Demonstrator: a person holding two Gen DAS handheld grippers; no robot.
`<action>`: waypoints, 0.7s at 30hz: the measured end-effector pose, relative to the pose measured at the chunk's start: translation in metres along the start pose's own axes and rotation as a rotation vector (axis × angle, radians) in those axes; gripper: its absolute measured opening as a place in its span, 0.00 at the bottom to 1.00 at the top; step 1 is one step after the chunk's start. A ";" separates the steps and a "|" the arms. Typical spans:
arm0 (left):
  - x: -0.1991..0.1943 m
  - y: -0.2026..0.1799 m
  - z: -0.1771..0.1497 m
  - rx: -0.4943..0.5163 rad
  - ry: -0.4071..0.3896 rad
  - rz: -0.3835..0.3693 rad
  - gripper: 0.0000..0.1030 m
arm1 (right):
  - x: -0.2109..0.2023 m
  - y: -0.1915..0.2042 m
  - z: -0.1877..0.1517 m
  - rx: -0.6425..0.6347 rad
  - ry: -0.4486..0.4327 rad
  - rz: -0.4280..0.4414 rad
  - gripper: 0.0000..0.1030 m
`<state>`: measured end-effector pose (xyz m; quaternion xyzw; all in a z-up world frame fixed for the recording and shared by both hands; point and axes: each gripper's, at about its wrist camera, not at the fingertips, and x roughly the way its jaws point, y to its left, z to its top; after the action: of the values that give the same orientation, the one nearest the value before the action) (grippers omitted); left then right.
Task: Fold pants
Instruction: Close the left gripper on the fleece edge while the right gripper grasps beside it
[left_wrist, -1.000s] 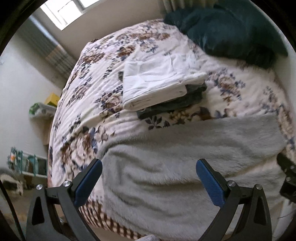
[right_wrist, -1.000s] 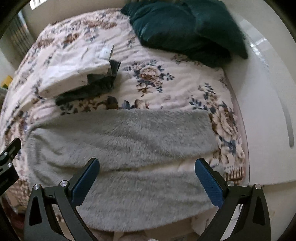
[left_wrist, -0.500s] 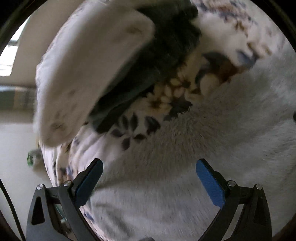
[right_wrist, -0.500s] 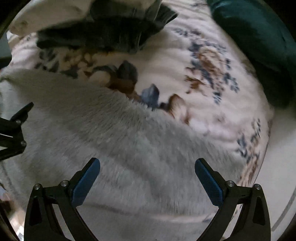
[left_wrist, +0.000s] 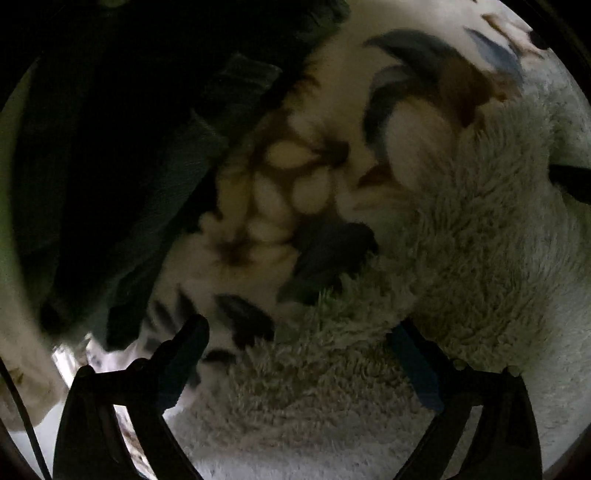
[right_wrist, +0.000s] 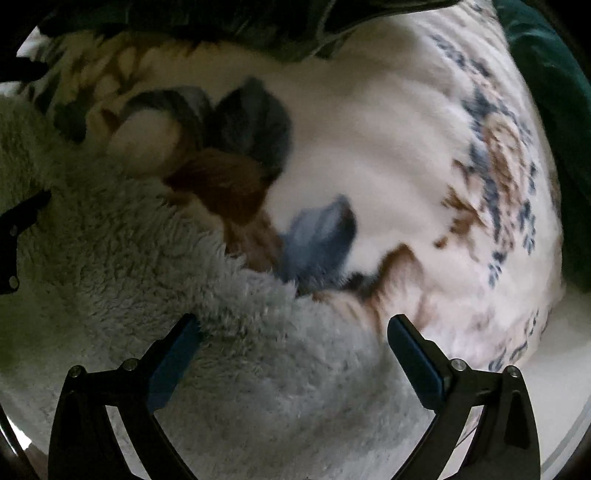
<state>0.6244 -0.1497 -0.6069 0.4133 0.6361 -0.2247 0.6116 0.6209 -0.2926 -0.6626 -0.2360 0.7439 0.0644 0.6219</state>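
2 tools gaping over fluffy grey pants (right_wrist: 155, 266), left tool (left_wrist: 299, 339) just narrowing, right tool (right_wrist: 293, 332) empty, teal pillow (right_wrist: 546, 92) right view only.

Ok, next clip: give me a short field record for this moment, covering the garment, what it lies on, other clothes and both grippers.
garment: grey fleece pants, lying flat
surface: floral bedspread
other clothes: dark folded garment beyond the fleece edge
left gripper: jaws have just been closing a little, still apart, fleece edge between them, not pinched
right gripper: open, close over the fleece edge
fold: not started
image quality: dim, blurred
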 end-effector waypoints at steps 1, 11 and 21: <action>0.002 0.001 0.002 0.002 -0.005 -0.019 0.86 | 0.005 0.001 0.002 -0.016 0.004 0.000 0.99; -0.014 -0.002 0.010 0.008 -0.089 -0.100 0.26 | 0.010 0.005 0.006 -0.011 -0.028 0.087 0.58; -0.045 0.003 -0.038 -0.136 -0.183 -0.086 0.06 | -0.017 -0.029 -0.038 0.153 -0.145 0.144 0.11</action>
<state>0.6000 -0.1287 -0.5574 0.3211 0.6086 -0.2438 0.6835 0.6018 -0.3280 -0.6322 -0.1286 0.7147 0.0691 0.6841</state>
